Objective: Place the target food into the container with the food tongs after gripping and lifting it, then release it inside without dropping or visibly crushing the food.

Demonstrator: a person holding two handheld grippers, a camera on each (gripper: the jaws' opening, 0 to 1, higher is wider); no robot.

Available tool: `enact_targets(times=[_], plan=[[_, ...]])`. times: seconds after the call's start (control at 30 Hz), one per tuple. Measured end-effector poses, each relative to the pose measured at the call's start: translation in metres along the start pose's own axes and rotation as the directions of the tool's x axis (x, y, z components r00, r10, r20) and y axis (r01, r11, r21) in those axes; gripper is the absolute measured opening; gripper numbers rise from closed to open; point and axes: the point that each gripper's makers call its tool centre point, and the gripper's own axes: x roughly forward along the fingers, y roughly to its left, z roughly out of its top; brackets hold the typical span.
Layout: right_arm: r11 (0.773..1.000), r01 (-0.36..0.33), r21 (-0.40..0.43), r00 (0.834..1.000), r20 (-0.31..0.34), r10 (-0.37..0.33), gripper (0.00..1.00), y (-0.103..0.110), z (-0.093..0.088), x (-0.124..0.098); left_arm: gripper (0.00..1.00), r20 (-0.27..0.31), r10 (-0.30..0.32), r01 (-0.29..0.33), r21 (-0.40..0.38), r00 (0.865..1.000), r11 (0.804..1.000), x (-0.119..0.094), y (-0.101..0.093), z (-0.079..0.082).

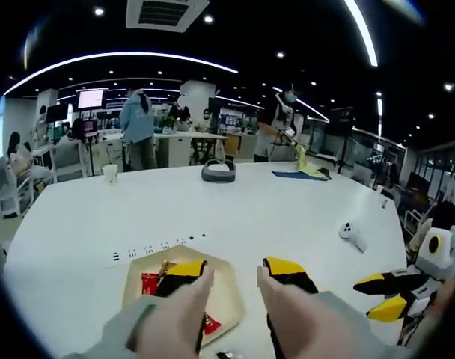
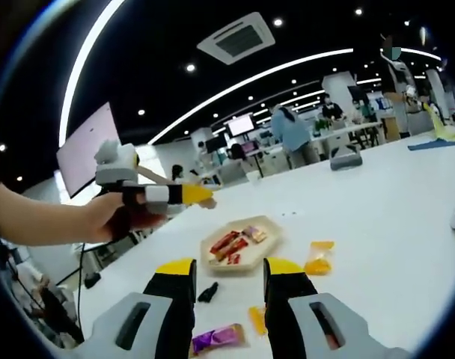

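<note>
Yellow-tipped jaws of the left gripper (image 1: 232, 273) stand parted and hold nothing above a white table (image 1: 287, 217), over the near edge of a beige tray (image 1: 231, 299) of wrapped snacks (image 1: 150, 283). Off to the right, the right gripper (image 1: 382, 294) hangs released too. From the right gripper view, its own jaws gape over a purple wrapper (image 2: 216, 339), a small black piece (image 2: 208, 292) and an orange packet (image 2: 318, 257); the tray sits just beyond. Tongs cannot be made out. People work at desks behind.

smooth white table (image 1: 272, 217), glossy wrappers (image 2: 229, 244)
</note>
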Motion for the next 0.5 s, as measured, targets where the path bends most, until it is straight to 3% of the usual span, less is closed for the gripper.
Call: enact_targets(times=[0.5], plan=[[1.000,0.026,0.008,1.000,0.007,-0.026,0.35,-0.0061,0.0009,-0.0045,0.28,0.003,-0.020,0.020,-0.024,1.000,1.000,-0.0040,-0.0082,-0.0034]])
